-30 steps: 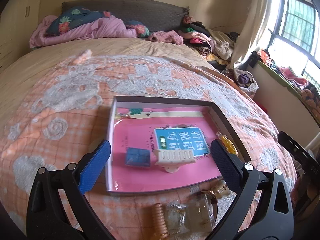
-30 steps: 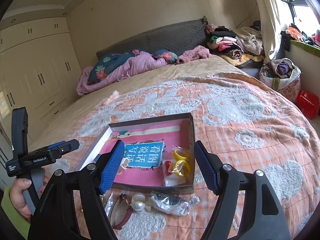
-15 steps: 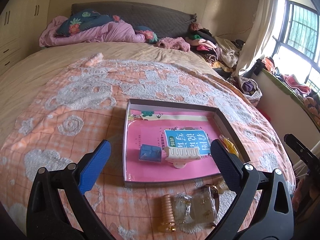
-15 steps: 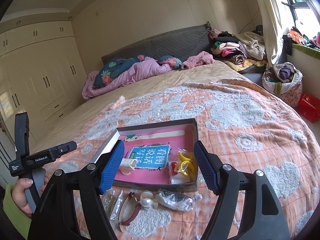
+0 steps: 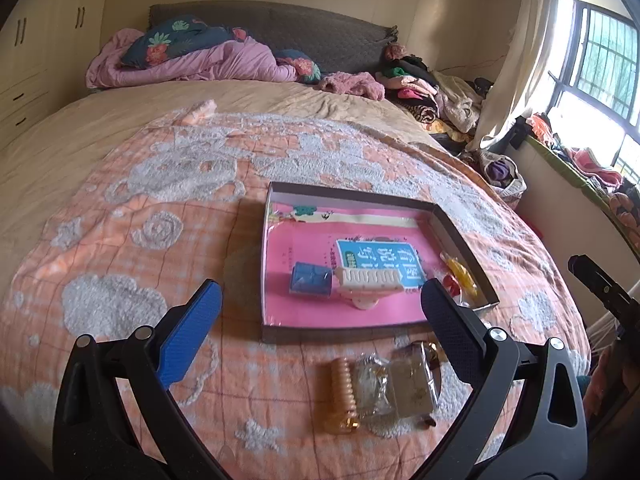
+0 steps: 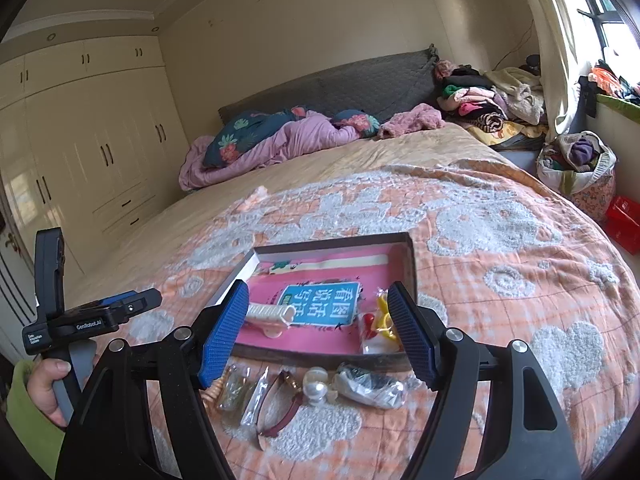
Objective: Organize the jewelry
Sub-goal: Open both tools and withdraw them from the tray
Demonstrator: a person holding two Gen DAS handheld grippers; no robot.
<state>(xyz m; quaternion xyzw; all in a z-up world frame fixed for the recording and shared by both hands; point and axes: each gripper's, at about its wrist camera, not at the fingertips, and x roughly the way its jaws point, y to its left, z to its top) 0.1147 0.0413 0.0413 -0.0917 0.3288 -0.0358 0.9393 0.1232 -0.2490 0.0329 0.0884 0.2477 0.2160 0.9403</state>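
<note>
1. Jaws, both sets: yours stand released with nothing between the pads. Your left gripper (image 5: 320,312) and right gripper (image 6: 318,332) each hang above the near edge of the bedspread (image 5: 132,248).
2. Loose jewelry, nearest your jaws: a row on the bedspread just outside the near wall of the box. From the left view, a peach coiled band (image 5: 343,394), then clear packets (image 5: 394,386). From the right view, a dark red bracelet (image 6: 280,412), a pearl-like knob (image 6: 316,390) and a plastic bag of dark pieces (image 6: 370,390).
3. Box (image 5: 464,248): shallow, open-topped, flat on the bedspread, beyond the loose row. A pink sheet with a blue printed label (image 6: 320,304) lines its floor.
4. Box contents: a blue square case (image 5: 311,279) touching a white hair clip (image 5: 370,282) near the middle; yellow rings (image 6: 384,314) and a red piece in a clear bag by the right wall.
5. Your left hand (image 6: 48,380), green sleeve, shows in the right view wrapped round the left gripper's handle.
6. Beyond: a pink quilt (image 5: 192,60) and patterned pillows at the headboard, a clothes pile (image 6: 480,104) by the window.
</note>
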